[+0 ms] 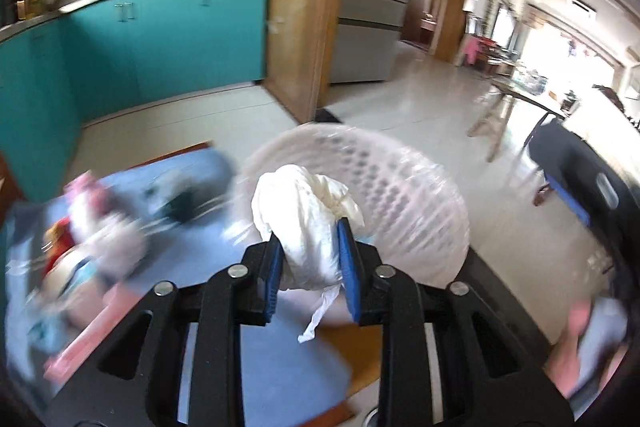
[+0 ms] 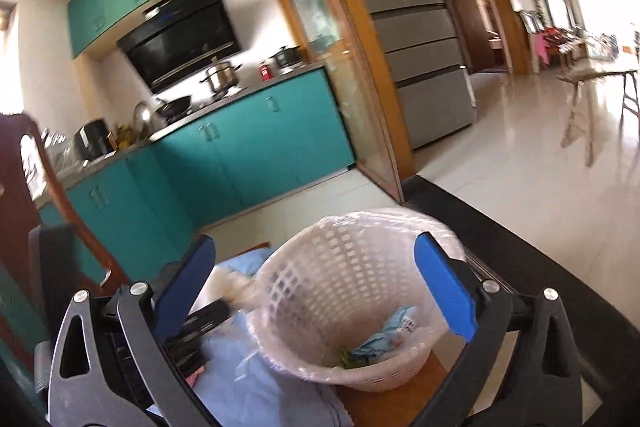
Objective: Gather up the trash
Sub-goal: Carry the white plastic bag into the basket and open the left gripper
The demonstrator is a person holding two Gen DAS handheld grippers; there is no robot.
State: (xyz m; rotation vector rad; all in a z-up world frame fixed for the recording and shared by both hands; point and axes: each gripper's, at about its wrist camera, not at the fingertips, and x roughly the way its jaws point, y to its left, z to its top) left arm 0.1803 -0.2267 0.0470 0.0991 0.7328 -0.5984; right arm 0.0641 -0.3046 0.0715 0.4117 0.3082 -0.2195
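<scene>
My left gripper [image 1: 308, 239] is shut on a crumpled white tissue wad [image 1: 308, 211] and holds it in the air just in front of the white perforated waste basket [image 1: 384, 187]. The view is blurred by motion. In the right wrist view the basket [image 2: 320, 267], lined with a clear bag, stands on the table with blue and green scraps [image 2: 380, 343] at its bottom. My right gripper [image 2: 316, 291] is open and empty, its blue pads either side of the basket. The white wad [image 2: 236, 287] shows blurred at the basket's left rim.
A light blue cloth [image 1: 280, 359] covers the wooden table. Blurred mixed litter [image 1: 92, 239] and a pink flat item [image 1: 88, 331] lie at the left. A dark object [image 2: 200, 327] lies on the cloth. Teal kitchen cabinets [image 2: 240, 147] and a grey fridge [image 2: 420, 39] stand beyond.
</scene>
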